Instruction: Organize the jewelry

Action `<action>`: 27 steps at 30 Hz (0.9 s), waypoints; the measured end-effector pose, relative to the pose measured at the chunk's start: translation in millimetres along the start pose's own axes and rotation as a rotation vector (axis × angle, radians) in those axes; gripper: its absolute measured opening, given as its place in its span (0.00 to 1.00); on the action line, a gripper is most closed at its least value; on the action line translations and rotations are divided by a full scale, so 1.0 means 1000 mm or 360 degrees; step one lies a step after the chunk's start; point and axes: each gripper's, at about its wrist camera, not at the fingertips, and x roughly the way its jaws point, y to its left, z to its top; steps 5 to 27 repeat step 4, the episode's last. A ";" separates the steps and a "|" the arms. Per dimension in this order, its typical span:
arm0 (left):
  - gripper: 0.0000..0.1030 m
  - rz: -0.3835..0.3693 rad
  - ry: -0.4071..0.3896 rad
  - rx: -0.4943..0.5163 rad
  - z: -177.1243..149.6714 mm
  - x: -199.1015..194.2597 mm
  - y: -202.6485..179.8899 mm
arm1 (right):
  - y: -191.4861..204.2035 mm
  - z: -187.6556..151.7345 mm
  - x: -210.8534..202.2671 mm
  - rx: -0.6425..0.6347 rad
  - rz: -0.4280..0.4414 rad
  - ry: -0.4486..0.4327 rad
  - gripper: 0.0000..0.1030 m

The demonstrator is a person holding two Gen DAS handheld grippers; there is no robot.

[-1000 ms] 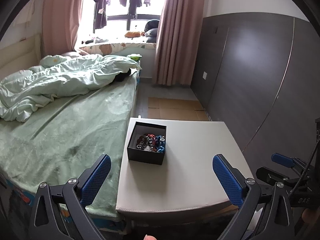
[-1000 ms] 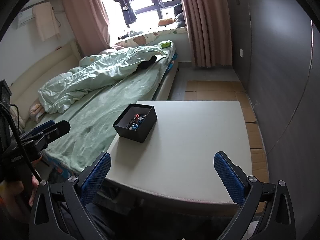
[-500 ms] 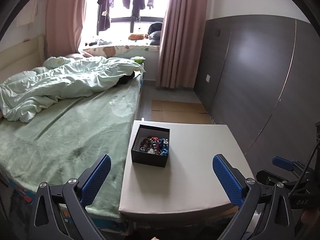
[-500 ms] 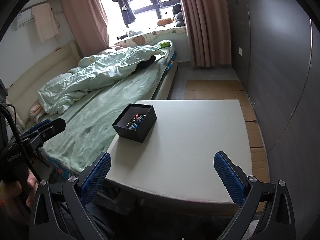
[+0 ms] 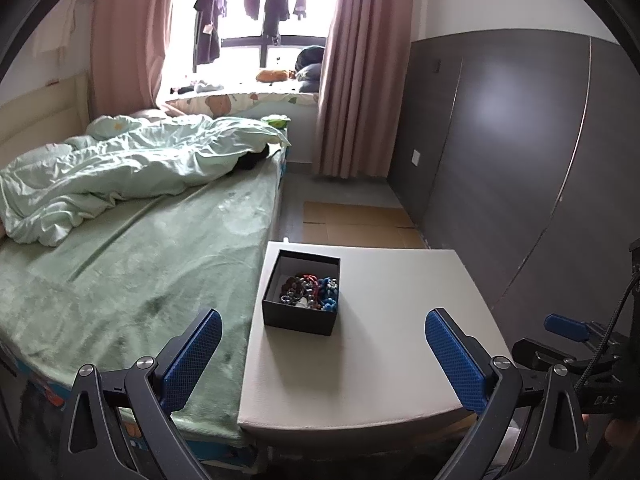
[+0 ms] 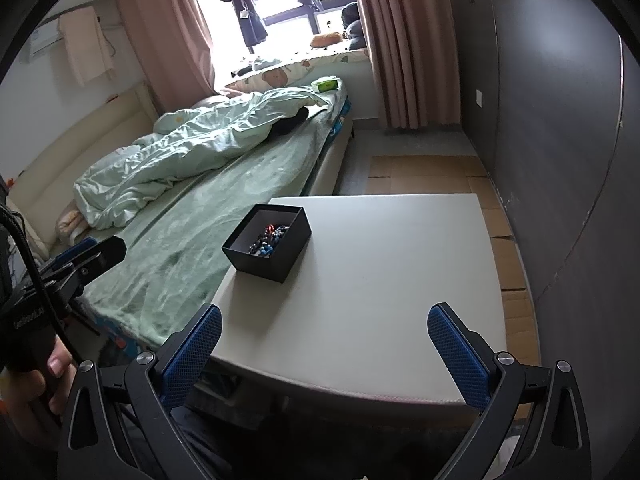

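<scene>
An open black box (image 5: 302,294) stands on the left part of a white table (image 5: 384,356), holding a tangle of beaded jewelry (image 5: 310,288) in red, blue and silver. The same black box (image 6: 267,242) shows in the right wrist view with the beads (image 6: 269,238) inside. My left gripper (image 5: 320,354) is open, near the table's front edge, well short of the box and holding nothing. My right gripper (image 6: 324,354) is open too, above the front of the white table (image 6: 392,288), to the right of the box.
A bed (image 5: 120,272) with a green sheet and rumpled duvet (image 5: 120,172) touches the table's left side. A dark panelled wall (image 5: 520,160) runs along the right. Flattened cardboard (image 5: 356,224) lies on the floor beyond. A hand (image 6: 36,380) holds the left gripper's handle.
The left wrist view has drifted left and tilted up a little, so the box sits more toward the centre. The right gripper has hardly moved. Both grippers stay open.
</scene>
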 end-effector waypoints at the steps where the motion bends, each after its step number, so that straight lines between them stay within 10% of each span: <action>1: 0.99 -0.0010 0.0005 -0.0003 0.000 0.001 0.000 | 0.001 0.000 0.001 0.0001 -0.0003 0.0002 1.00; 27: 0.99 -0.0027 0.0011 -0.0013 -0.001 0.006 0.000 | 0.001 -0.001 0.004 0.0008 -0.0011 0.0012 1.00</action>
